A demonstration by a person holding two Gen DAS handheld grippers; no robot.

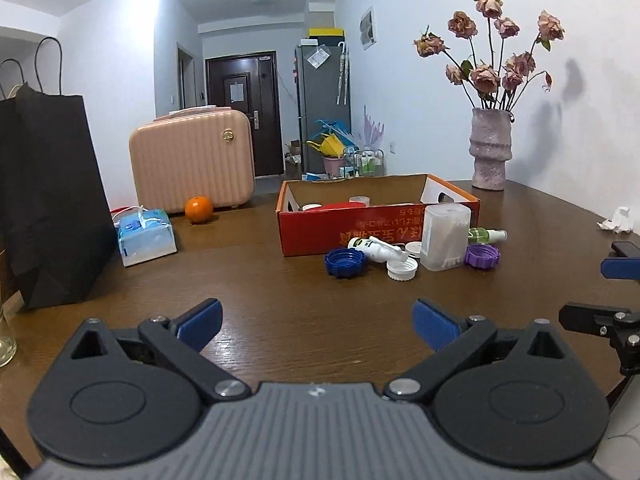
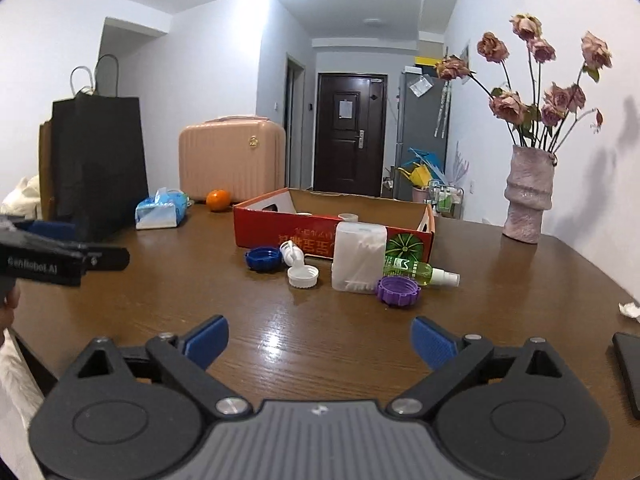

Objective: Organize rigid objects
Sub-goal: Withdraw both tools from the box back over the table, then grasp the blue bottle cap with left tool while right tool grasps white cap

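Note:
A red cardboard box stands open on the brown table, with a few small items inside. In front of it lie a blue cap, a white cap, a small white bottle, a clear cotton-swab box, a green spray bottle and a purple cap. My left gripper is open and empty, well short of them. My right gripper is open and empty, also short of them.
A black paper bag, tissue pack, orange and pink case stand left. A vase of dried roses is at the right. A dark phone lies near right.

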